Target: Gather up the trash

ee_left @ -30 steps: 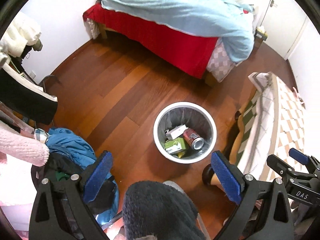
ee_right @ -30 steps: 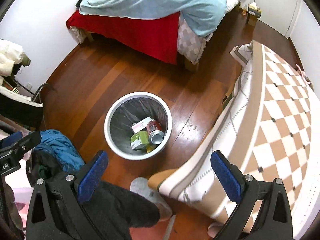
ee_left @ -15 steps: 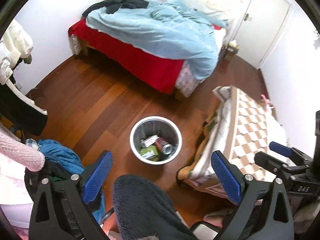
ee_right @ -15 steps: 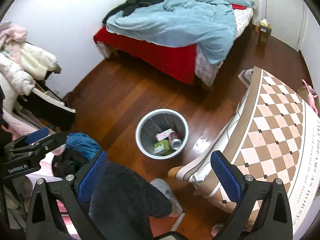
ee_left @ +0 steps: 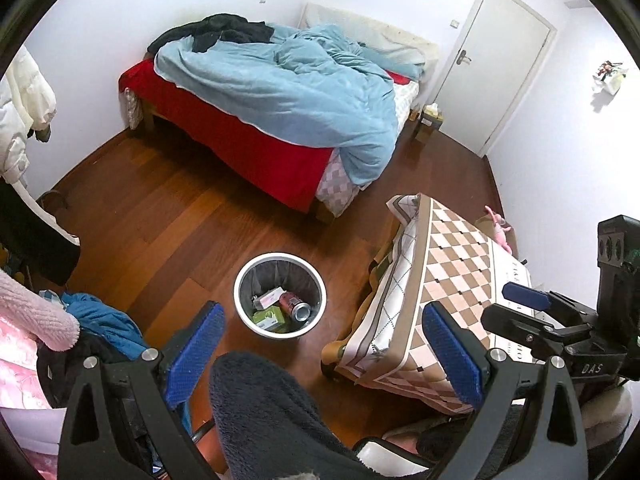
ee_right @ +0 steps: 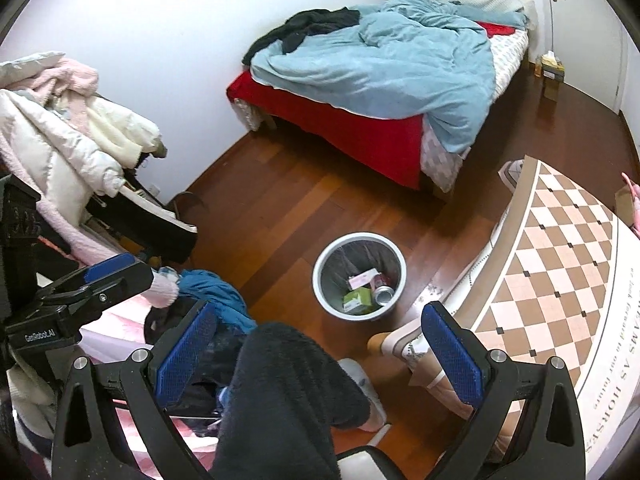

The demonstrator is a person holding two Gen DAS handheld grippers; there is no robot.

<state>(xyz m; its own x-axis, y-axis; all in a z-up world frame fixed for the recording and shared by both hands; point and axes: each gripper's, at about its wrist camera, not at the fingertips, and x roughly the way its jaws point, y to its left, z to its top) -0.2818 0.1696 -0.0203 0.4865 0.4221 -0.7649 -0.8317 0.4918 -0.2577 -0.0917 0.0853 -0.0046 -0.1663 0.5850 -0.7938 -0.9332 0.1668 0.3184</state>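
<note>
A white round trash bin (ee_left: 244,280) with a grey liner stands on the wooden floor, also in the right wrist view (ee_right: 320,276). Inside lie a red can (ee_left: 295,306), a green box (ee_left: 269,317) and a pink-white box (ee_left: 270,297). My left gripper (ee_left: 322,354) is open and empty, held high above the floor, nearer than the bin. My right gripper (ee_right: 320,356) is open and empty, also high above the floor. The right gripper shows at the right of the left wrist view (ee_left: 532,304); the left gripper shows at the left of the right wrist view (ee_right: 100,280).
A table with a checkered cloth (ee_left: 452,264) stands right of the bin. A bed with a blue duvet (ee_left: 288,92) and red sheet is at the back. Clothes are piled at the left (ee_right: 68,140). The person's dark-trousered leg (ee_left: 272,412) is below. A white door (ee_left: 500,60) is at the far right.
Both grippers have risen and pulled back from the bin, so the bin looks smaller and more of the room shows. Both stay open and empty.
</note>
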